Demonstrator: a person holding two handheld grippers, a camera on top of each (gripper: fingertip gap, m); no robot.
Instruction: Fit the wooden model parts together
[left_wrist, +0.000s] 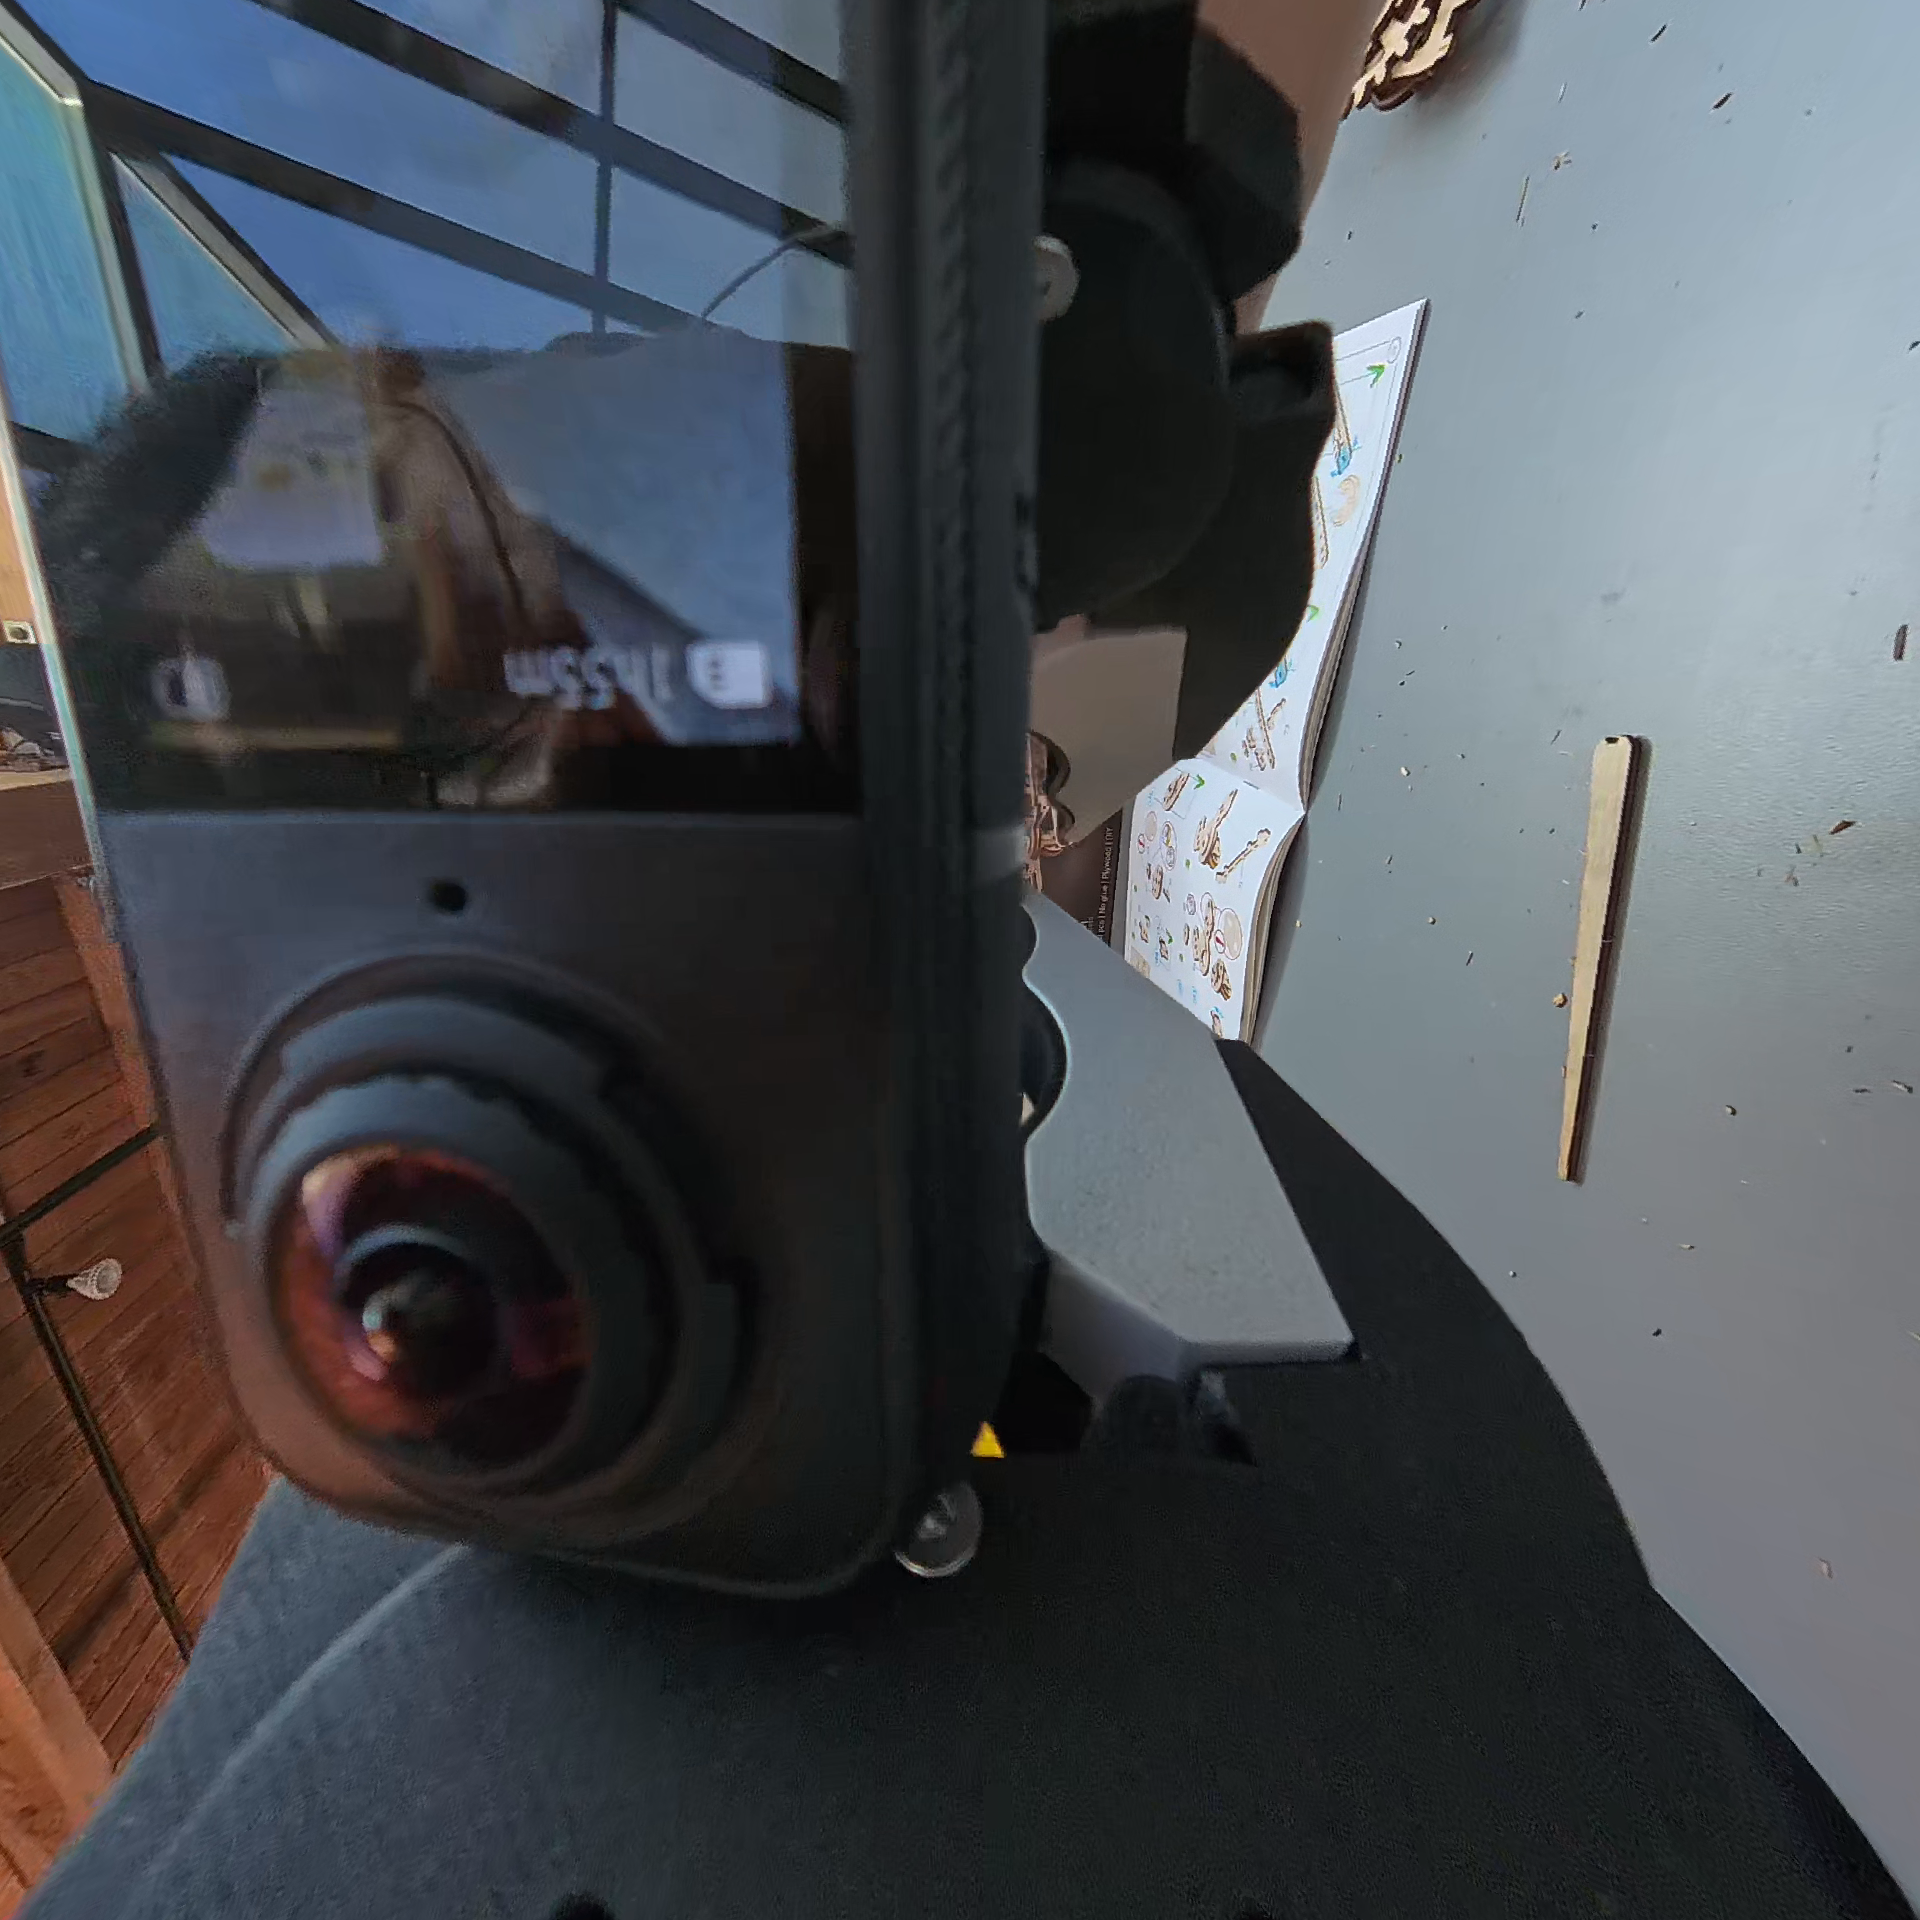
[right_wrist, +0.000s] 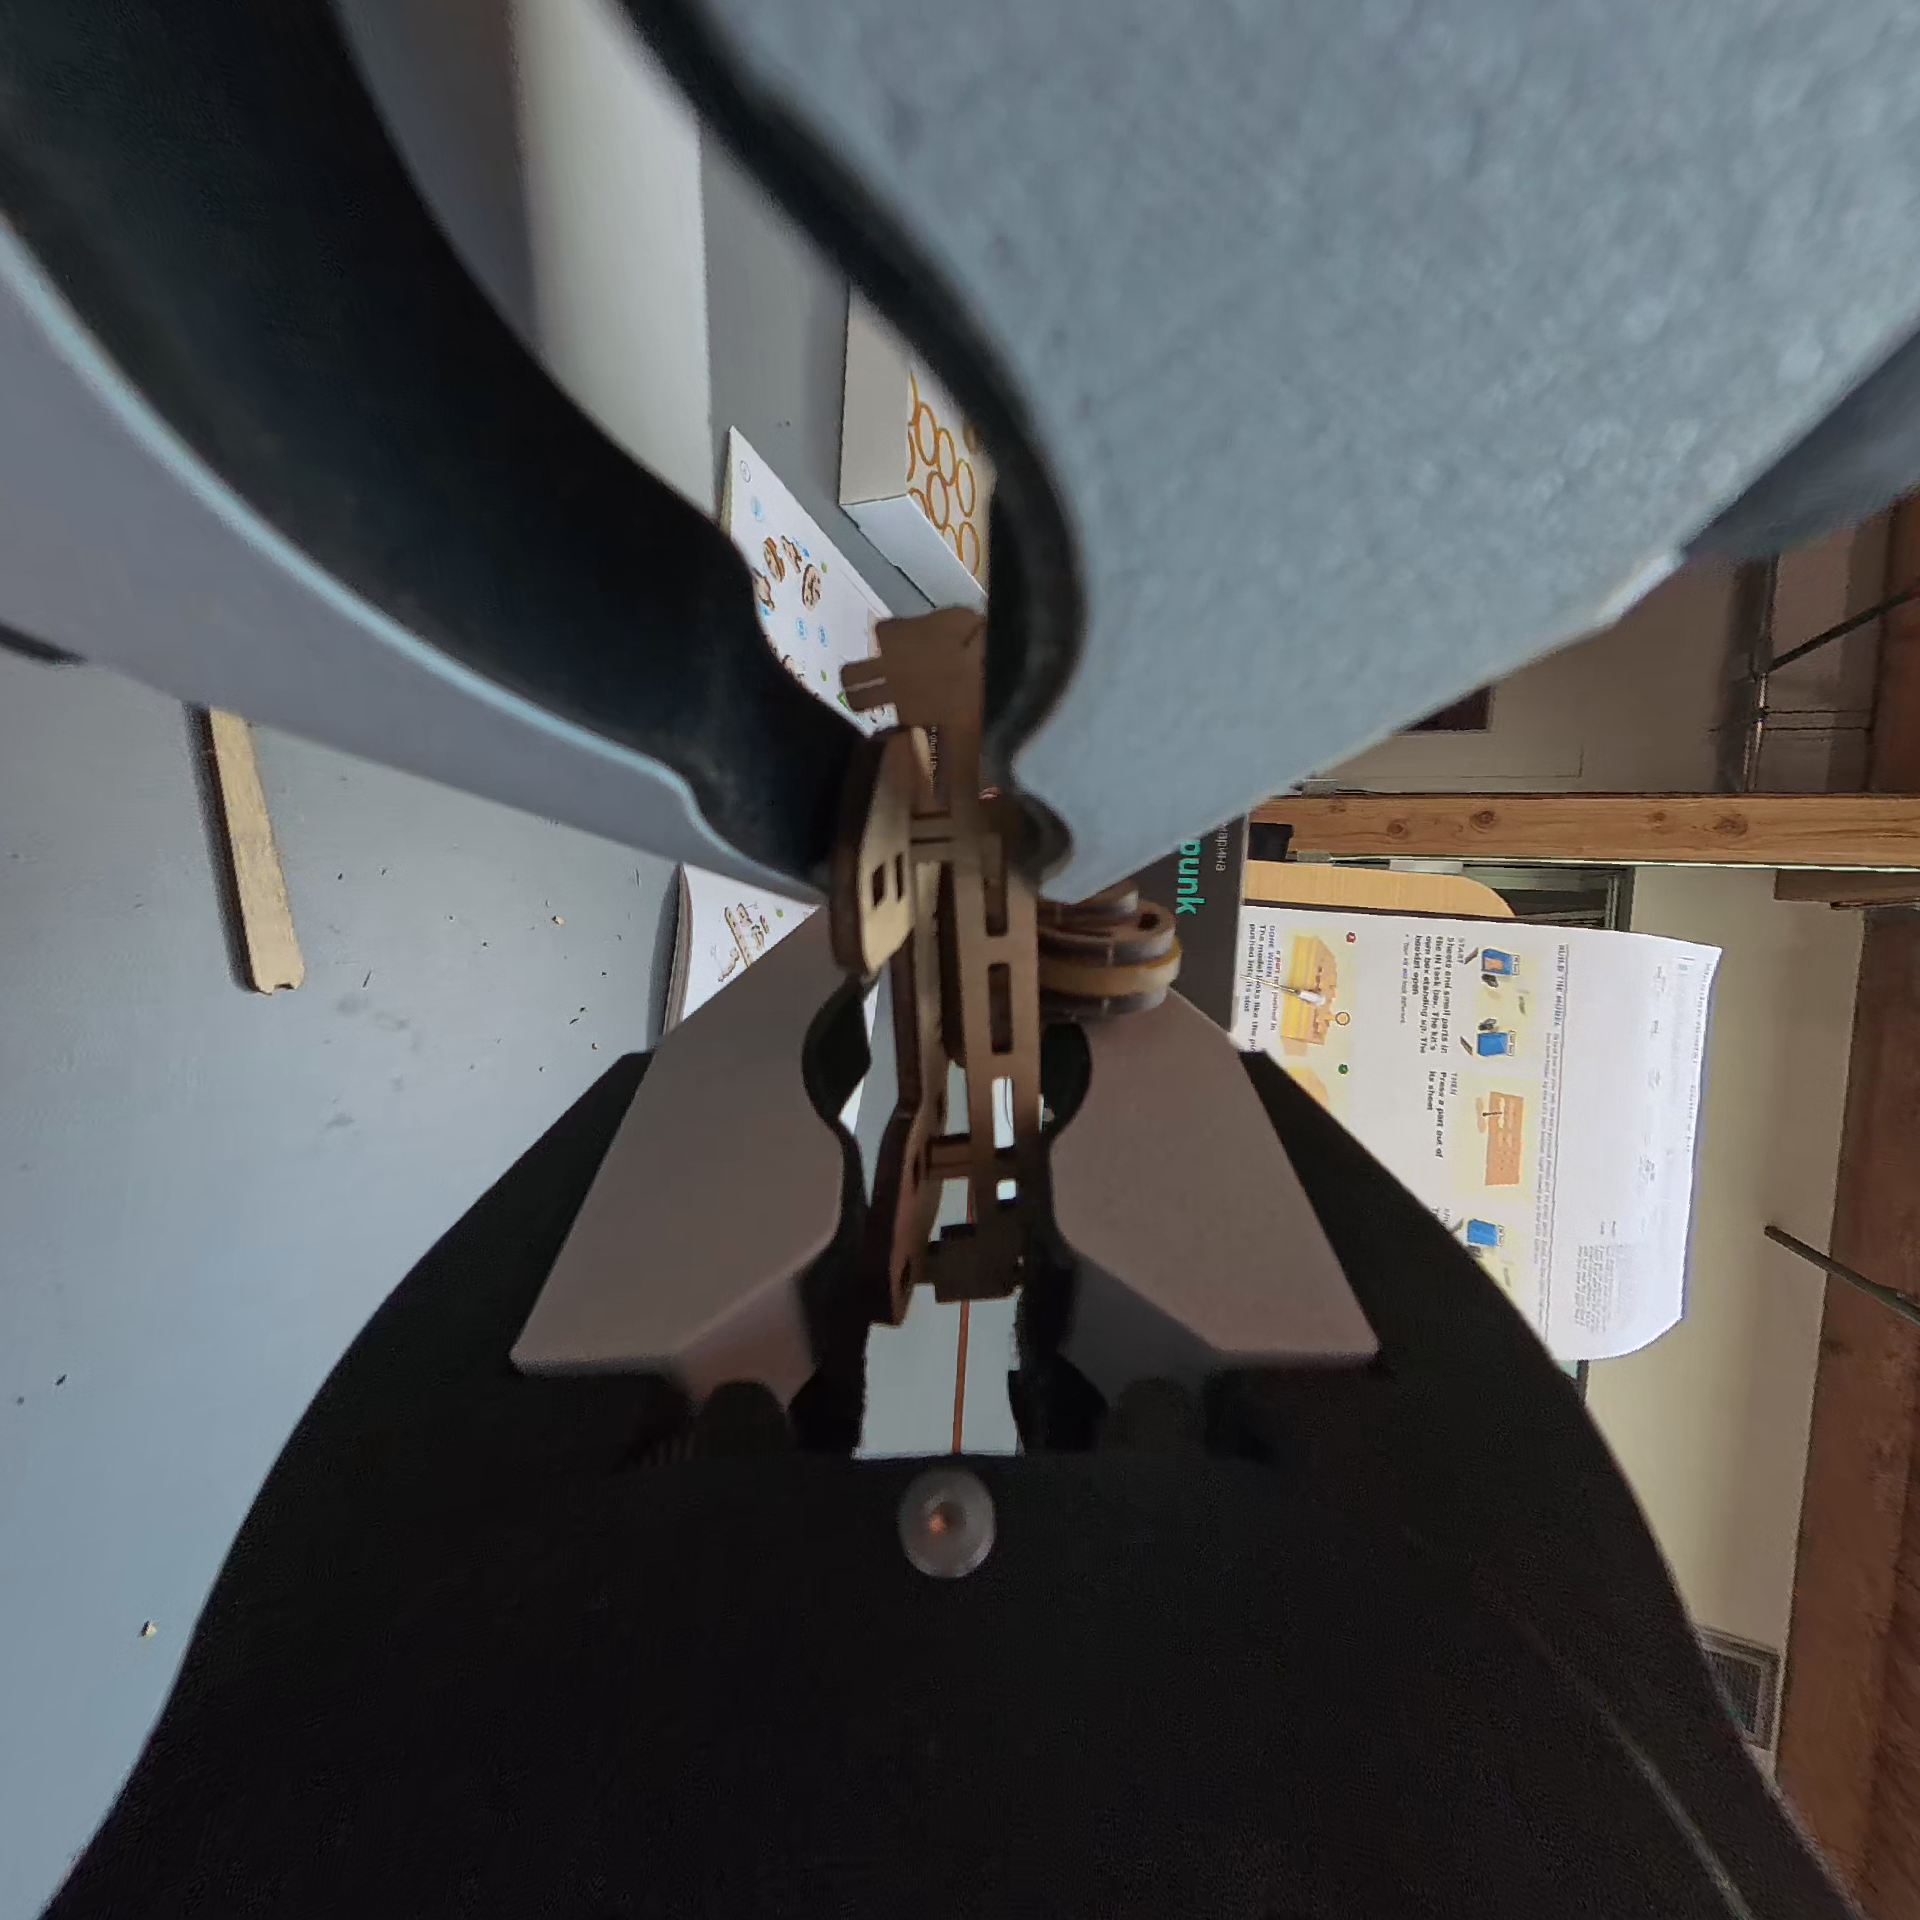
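In the right wrist view my right gripper is shut on a brown wooden model, a slotted laser-cut assembly held upright between its grey fingers. My left gripper comes in from the opposite side, and its black pads close on the model's far end, by a small plate with square holes. In the left wrist view the right gripper's black camera fills the frame. It hides the model, and only one grey finger of the left gripper shows.
A flat wooden stick lies on the grey table, also in the right wrist view. An open instruction booklet lies behind, and a printed sheet stands on the right. A wooden gear piece lies at the top edge.
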